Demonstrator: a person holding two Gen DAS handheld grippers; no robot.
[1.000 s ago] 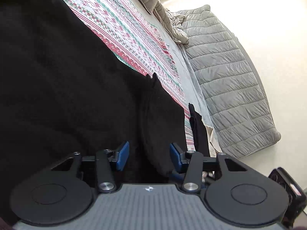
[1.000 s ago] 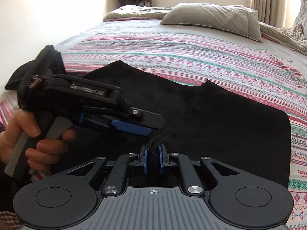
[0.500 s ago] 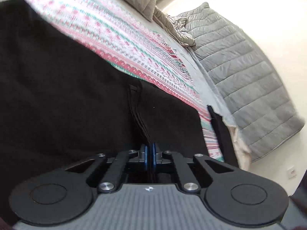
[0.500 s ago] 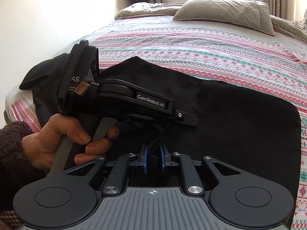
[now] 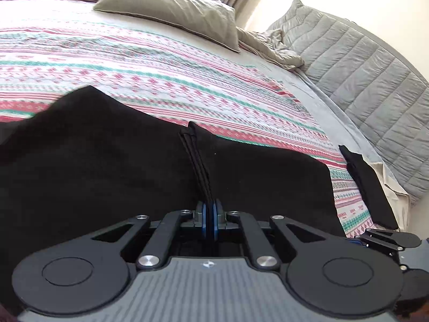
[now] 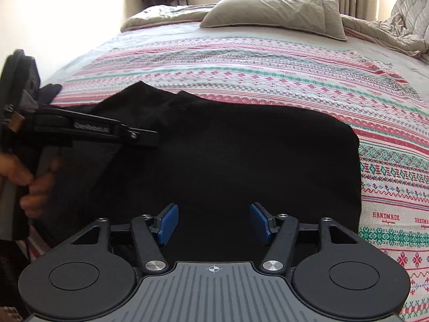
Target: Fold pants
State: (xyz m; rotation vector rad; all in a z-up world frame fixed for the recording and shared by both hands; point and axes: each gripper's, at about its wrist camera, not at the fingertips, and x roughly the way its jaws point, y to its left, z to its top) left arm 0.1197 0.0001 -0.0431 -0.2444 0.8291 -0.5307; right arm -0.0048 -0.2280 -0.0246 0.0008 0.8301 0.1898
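Since prev frame R gripper [image 6: 213,222] let go, pads spread above pants [image 6: 228,161]. L gripper [image 5: 209,218] pinched stacked edges straight ahead. Pants lay on bedspread [image 6: 268,67], part-folded; further folds left, I judged.

Both wrist cameras sit low and close over the black pants [image 5: 107,166], looking past their fingers up the bed toward the pillow [image 6: 273,10]. Both views share pants, striped bedspread [image 5: 161,75] and pillow; the right view catches the left gripper [image 6: 150,136] off to its fingers' left.
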